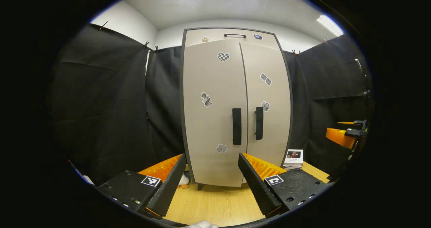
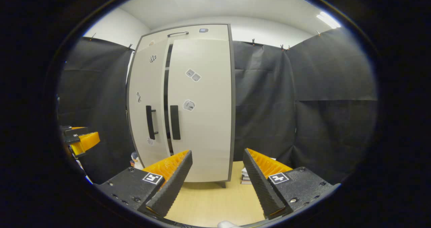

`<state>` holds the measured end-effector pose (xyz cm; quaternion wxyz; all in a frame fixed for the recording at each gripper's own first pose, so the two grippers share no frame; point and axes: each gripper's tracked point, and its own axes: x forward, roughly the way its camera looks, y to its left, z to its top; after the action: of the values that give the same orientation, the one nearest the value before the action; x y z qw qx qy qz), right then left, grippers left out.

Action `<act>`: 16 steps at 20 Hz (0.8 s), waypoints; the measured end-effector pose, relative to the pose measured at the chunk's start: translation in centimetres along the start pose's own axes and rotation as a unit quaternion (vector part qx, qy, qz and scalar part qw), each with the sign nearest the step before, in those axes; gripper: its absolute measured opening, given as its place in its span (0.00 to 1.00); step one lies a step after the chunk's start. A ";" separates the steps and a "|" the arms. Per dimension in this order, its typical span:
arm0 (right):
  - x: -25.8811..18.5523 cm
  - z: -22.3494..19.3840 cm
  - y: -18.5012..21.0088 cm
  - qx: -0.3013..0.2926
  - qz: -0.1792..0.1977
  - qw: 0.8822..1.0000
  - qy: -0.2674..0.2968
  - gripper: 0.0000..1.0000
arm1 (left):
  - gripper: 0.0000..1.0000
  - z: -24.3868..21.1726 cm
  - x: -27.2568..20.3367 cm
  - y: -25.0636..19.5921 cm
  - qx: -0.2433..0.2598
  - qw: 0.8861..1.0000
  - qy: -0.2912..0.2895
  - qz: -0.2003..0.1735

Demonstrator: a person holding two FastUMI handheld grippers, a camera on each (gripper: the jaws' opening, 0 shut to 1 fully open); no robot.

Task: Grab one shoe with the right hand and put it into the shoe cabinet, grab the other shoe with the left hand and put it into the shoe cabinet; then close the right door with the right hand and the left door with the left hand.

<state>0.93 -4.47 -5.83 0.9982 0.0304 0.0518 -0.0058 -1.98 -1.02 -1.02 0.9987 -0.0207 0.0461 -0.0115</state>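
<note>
The tall beige shoe cabinet [image 1: 215,113] stands straight ahead in the left gripper view, its two doors meeting at a thin seam. The black left handle [image 1: 236,126] and right handle [image 1: 259,123] sit side by side. My left gripper [image 1: 212,154] is open, a short way in front of the left door, with nothing between its fingers. In the right gripper view the cabinet [image 2: 198,120] stands at an angle, with a dark strip [image 2: 166,86] between the doors. My right gripper [image 2: 217,150] is open and holds nothing, facing the right door. The right gripper [image 1: 346,133] also shows at the far right.
A stack of books [image 1: 293,158] lies on the wooden floor [image 1: 219,204] to the right of the cabinet. A small plush toy [image 1: 183,181] sits by its left foot. Black cloth walls close in both sides. The left gripper [image 2: 80,138] shows at the left edge.
</note>
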 end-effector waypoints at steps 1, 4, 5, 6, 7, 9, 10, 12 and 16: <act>0.0 0.0 0.1 0.001 0.001 1.000 0.000 0.99 | 0.96 0.1 0.0 0.0 0.000 1.000 -0.001 -0.001; 0.0 0.0 0.3 0.000 0.001 1.000 0.001 0.99 | 0.96 0.2 0.2 0.0 0.005 1.000 -0.004 -0.001; -0.1 0.0 0.4 0.000 0.001 1.000 0.001 0.99 | 0.96 0.4 0.1 0.0 0.005 1.000 -0.006 -0.001; 0.0 0.0 0.4 0.001 0.001 1.000 0.000 0.99 | 0.96 0.4 0.1 0.0 0.005 1.000 -0.007 -0.002; 0.0 0.0 0.5 0.002 0.002 1.000 0.000 0.99 | 0.96 0.5 0.2 0.1 0.005 1.000 -0.009 -0.002; 0.0 0.0 0.7 0.004 0.002 1.000 0.000 1.00 | 0.96 0.5 0.3 0.1 0.007 1.000 -0.008 -0.002; 0.0 0.1 0.8 0.003 0.002 1.000 -0.001 0.99 | 0.96 0.6 0.3 0.1 0.007 1.000 -0.007 -0.004; 0.0 0.1 1.0 0.003 0.002 1.000 -0.002 0.99 | 0.96 0.6 0.2 -0.1 0.009 1.000 -0.008 -0.006; 0.0 -0.1 1.1 0.005 0.001 1.000 0.001 0.99 | 0.96 0.5 0.5 0.0 0.011 1.000 -0.007 -0.011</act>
<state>0.93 -3.33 -5.86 0.9980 0.0356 0.0524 -0.0049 -1.45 -1.05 -0.57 0.9989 -0.0106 0.0389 -0.0226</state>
